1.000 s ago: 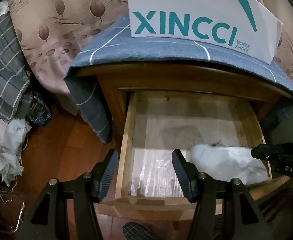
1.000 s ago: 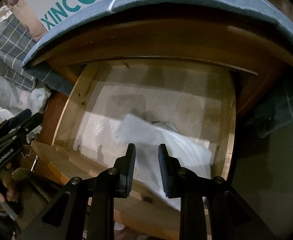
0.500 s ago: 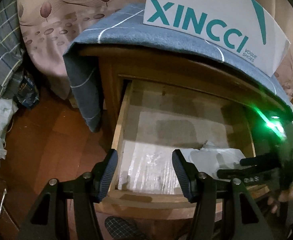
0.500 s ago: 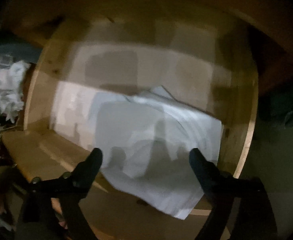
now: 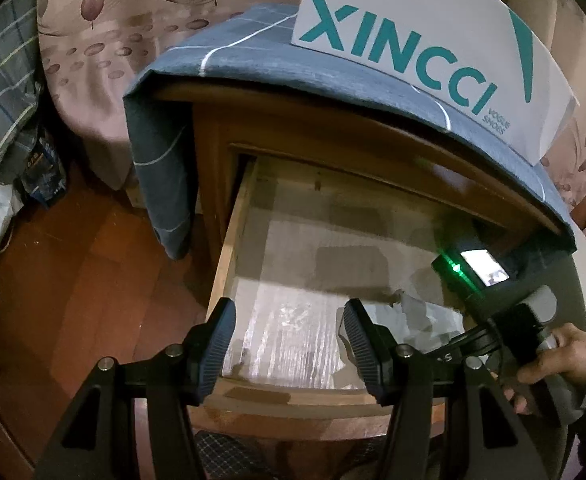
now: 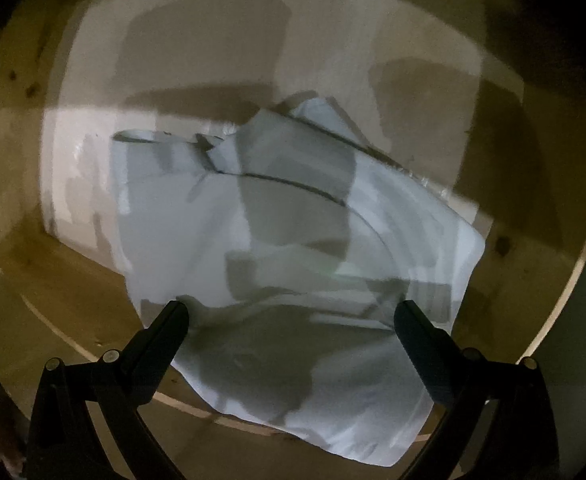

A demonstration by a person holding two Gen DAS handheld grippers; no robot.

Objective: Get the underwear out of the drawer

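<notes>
The right gripper (image 6: 291, 314) stands wide, its jaws having just been opening, and the two black fingers straddle the lower part of the white underwear (image 6: 293, 248) without pressing on it; the cloth lies between them, not yet pinched. From that view the garment is a loosely folded, crumpled white piece filling the centre and lower right of the frame, lying on the pale lined floor of the open drawer (image 6: 25, 208), with its near edge draped over the drawer's front board at the lower right. The drawer's wooden walls curve round it at the left and right edges of the frame, and no other item shows in what is seen of the floor. In the left wrist view the left gripper (image 5: 289, 344) hangs about half open with nothing between its fingers, low in the frame over the drawer's front left corner; the right tool and the hand (image 5: 561, 354) holding it show at the lower right, and a small patch of the underwear shows beside them. Above, the nightstand (image 5: 333, 140) carries a blue-grey cloth (image 5: 253, 52) and a white XINCCI shoe box (image 5: 413, 40) at the upper right. So the drawer is already open and the reach is made; closing on the cloth and lifting it clear are, by my reading, all left to do.
</notes>
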